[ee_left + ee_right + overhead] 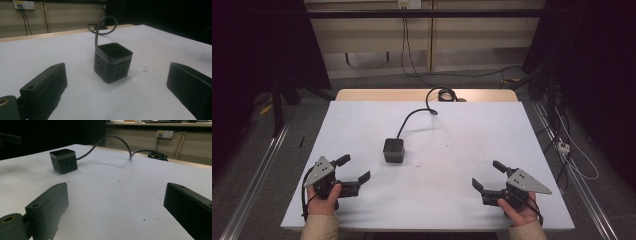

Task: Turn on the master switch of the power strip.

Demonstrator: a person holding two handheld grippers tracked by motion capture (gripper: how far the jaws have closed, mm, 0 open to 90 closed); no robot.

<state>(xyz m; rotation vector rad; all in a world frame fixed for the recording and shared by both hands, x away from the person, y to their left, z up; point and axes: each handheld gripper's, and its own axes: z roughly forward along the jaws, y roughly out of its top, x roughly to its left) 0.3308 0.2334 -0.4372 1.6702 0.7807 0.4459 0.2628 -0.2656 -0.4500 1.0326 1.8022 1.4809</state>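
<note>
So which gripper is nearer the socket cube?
Left. The left gripper sits just beside the socket cube, jaws open toward it. The right gripper is farther off across the table, also open.

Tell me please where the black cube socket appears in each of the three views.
High view: cube socket left of table centre.
Left gripper view: middle of the picture, close.
Right gripper view: upper left, farther off.
Shared landmark: its grey cable looping to the table's far edge.
</note>
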